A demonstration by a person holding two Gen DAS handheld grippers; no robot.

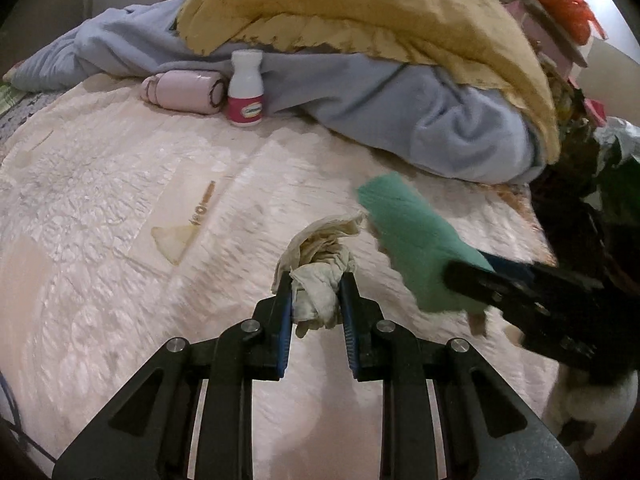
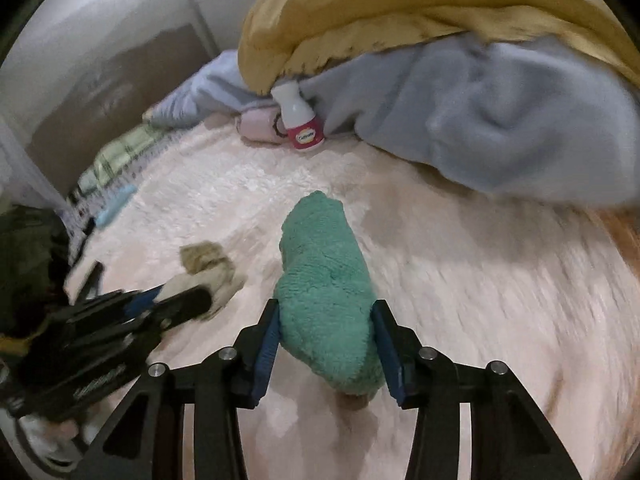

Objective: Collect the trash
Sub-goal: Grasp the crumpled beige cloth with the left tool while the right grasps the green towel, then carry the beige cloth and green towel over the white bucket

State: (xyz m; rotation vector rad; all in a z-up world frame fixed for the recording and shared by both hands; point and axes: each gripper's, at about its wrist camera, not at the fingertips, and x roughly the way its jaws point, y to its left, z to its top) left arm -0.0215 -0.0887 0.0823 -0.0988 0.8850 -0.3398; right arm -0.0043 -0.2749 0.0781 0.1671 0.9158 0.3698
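Observation:
My left gripper (image 1: 316, 280) is shut on a crumpled beige tissue wad (image 1: 320, 272), lifted a little above the pale pink bedspread (image 1: 120, 208). In the right wrist view the same wad (image 2: 208, 272) and the left gripper (image 2: 176, 300) show at the lower left. My right gripper (image 2: 325, 310) is shut on a fuzzy green cloth (image 2: 324, 276), both blue pads pressing its sides. From the left wrist view that green cloth (image 1: 412, 240) hangs from the right gripper (image 1: 484, 276) at the right. A white bottle with a pink label (image 1: 245, 88) (image 2: 301, 118) stands by the blankets.
A heap of grey-blue blanket (image 1: 400, 96) and mustard quilt (image 1: 360, 4) fills the back of the bed. A rolled pink cloth (image 1: 184, 90) lies left of the bottle. A flat clear wrapper (image 1: 180, 232) lies on the bedspread. Dark clutter (image 1: 576, 184) crowds the right edge.

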